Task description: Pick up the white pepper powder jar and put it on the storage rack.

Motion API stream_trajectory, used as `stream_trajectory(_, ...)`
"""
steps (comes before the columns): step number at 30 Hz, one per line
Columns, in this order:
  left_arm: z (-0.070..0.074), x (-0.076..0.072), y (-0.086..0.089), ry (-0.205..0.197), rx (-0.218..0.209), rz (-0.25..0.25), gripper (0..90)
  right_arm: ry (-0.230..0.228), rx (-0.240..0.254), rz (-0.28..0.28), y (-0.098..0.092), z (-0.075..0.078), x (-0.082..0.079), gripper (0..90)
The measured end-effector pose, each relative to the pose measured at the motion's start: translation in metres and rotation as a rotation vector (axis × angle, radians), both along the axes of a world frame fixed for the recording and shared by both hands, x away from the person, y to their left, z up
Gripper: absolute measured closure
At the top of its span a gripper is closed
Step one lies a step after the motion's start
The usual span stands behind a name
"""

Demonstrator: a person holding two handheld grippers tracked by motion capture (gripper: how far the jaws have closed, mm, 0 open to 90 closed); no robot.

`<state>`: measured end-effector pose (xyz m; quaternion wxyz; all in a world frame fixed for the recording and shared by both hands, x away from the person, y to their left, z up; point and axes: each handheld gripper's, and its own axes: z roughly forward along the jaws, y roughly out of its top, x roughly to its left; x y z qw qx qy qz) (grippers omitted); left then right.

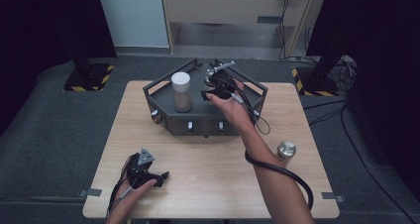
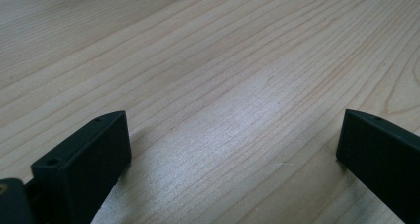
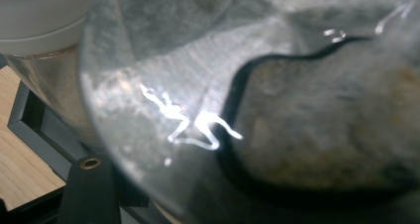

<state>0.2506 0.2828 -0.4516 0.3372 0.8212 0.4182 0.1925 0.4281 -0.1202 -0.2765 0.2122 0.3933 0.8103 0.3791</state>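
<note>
The right tongs [image 1: 214, 91] pinch a jar [image 3: 277, 110] inside the rack [image 1: 166, 107], while the left tongs [image 1: 161, 177] rest spread on the counter [image 1: 218, 174] before it.

Bench [image 1: 208, 169] front and centre is bare wood, free passage. Dark rack [image 1: 171, 116] blocks the far middle, railed sides. White-capped jar [image 1: 181, 91] stands in its left part; right tongs [image 1: 218, 87] just beside it, little gap between. Small metal-lidded jar [image 1: 286, 150] sits near the right edge. Left tongs [image 1: 157, 177] rest front-left, jaws wide apart.
</note>
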Motion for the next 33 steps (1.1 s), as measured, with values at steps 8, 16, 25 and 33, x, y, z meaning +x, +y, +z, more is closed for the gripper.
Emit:
stream_trajectory(8,0.0,0.0,0.0,0.0,0.002,-0.001,0.0,0.004,-0.006,0.006,0.004,-0.005,0.005,30.9)
stream_trajectory(16,0.0,0.0,0.0,0.0,0.0,0.0,0.0,0.005,-0.007,-0.005,0.004,-0.009,0.009,30.8)
stream_trajectory(25,0.0,0.0,0.0,0.0,-0.001,0.0,0.0,0.013,0.006,-0.01,0.004,-0.012,0.012,30.9)
stream_trajectory(33,0.0,0.0,0.0,0.0,0.0,0.0,0.0,0.018,-0.003,0.003,0.009,-0.015,0.013,30.8)
